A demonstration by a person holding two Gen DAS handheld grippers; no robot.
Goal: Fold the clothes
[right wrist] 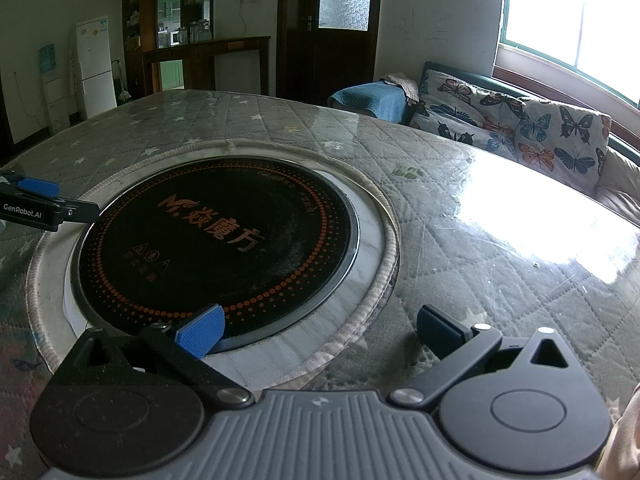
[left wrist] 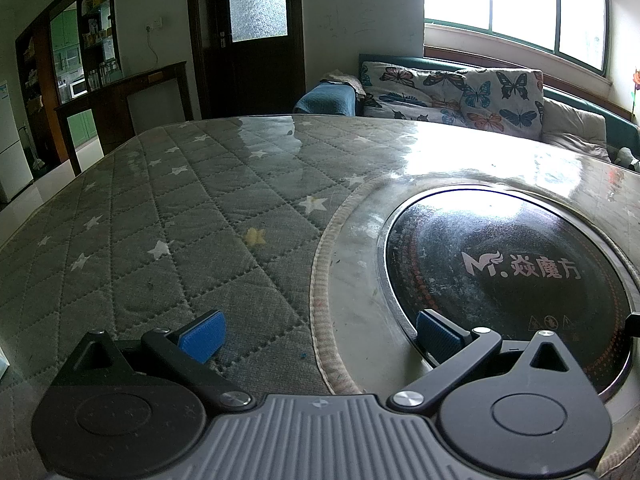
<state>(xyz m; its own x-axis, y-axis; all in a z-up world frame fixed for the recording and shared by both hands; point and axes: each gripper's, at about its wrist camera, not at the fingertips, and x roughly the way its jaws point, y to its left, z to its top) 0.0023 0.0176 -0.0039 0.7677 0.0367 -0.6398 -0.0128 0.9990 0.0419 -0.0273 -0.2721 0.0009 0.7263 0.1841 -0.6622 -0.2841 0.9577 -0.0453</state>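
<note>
No garment lies on the table in either view. My left gripper hovers low over the grey quilted star-print table cover, open, with nothing between its blue pads. It also shows at the left edge of the right wrist view as the left gripper. My right gripper is open and empty too, its left pad over the rim of the round black cooktop and its right pad over the table cover. A strip of tan fabric shows at the bottom right corner; what it is I cannot tell.
The round black cooktop is set into the table's middle under a glossy clear sheet. Behind the table a sofa with butterfly-print cushions runs under the window. A dark door, a wooden counter and a white fridge stand farther back.
</note>
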